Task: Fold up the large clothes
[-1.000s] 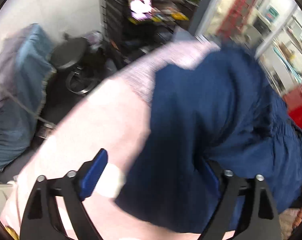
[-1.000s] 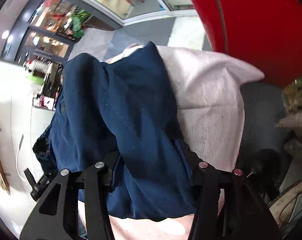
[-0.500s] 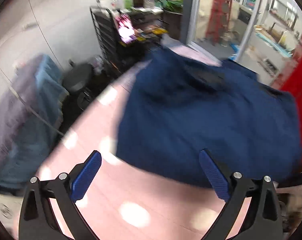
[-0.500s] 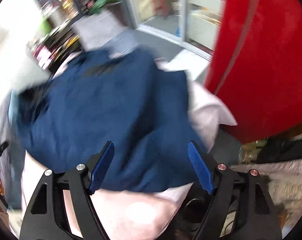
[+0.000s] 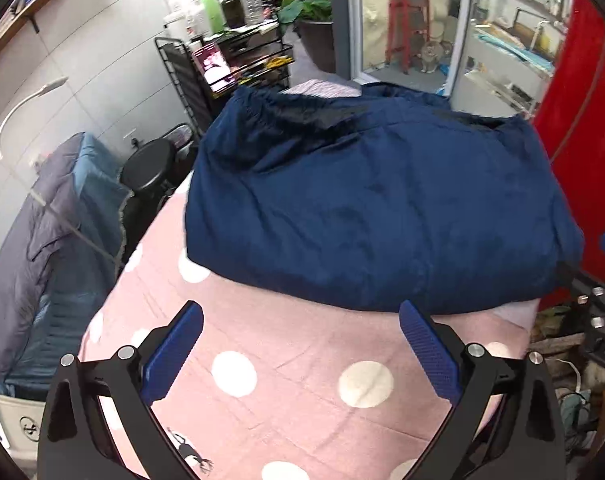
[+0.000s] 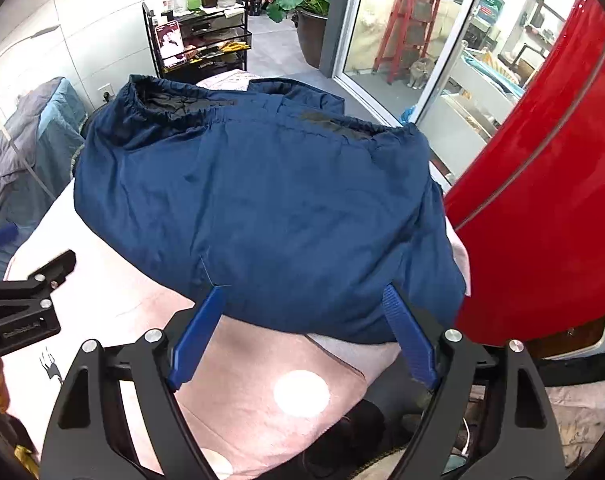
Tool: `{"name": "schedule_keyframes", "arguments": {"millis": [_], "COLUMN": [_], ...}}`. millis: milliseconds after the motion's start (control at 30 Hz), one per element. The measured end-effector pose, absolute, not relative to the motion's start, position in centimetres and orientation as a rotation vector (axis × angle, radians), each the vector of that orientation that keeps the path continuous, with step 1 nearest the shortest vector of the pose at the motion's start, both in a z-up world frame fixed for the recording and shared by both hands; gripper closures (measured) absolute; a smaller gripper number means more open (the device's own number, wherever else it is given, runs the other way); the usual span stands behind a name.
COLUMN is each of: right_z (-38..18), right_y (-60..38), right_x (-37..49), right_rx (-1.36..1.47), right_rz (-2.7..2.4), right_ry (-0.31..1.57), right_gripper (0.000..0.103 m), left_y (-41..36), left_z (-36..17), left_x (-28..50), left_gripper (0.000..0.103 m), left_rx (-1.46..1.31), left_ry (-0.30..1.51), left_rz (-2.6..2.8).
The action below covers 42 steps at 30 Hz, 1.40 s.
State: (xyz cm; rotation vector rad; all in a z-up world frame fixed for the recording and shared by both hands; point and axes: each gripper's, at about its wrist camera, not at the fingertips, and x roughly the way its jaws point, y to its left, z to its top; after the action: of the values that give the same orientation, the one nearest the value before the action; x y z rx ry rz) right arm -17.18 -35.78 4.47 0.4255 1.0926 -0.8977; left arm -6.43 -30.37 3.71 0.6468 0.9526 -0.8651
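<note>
The navy garment point(image 6: 262, 208) lies folded in a thick bundle on the pink dotted cloth point(image 5: 302, 384) that covers the table, its gathered elastic hem point(image 6: 170, 106) along the far edge, and it looks soft, light and a little slippery, likely to slump and slide open if lifted by one layer. A hold that pinches all layers together at the near folded edge, one corner per side, would probably keep it in shape. The left gripper point(image 5: 300, 354) hangs wide apart and empty over the cloth, and the right gripper point(image 6: 302, 336) is opening with nothing pinched, its tips just at the garment's near edge.
</note>
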Motion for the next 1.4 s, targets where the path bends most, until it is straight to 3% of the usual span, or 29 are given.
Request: {"name": "schedule_keyframes", "arguments": {"millis": [1400], "right_z": [3.4], "right_y": [-35.8], "right_x": [-18.2], "right_rx": [0.457], "right_rz": [-0.864], "right_ry": [1.129], "right_gripper": [0.021], "left_y": [-31.1], "left_z": [2.5], "left_x": [-7.9], "left_gripper": [0.006], "left_rx": [0.701], "left_ry": [0.973], "left_rz": [-0.843]}}
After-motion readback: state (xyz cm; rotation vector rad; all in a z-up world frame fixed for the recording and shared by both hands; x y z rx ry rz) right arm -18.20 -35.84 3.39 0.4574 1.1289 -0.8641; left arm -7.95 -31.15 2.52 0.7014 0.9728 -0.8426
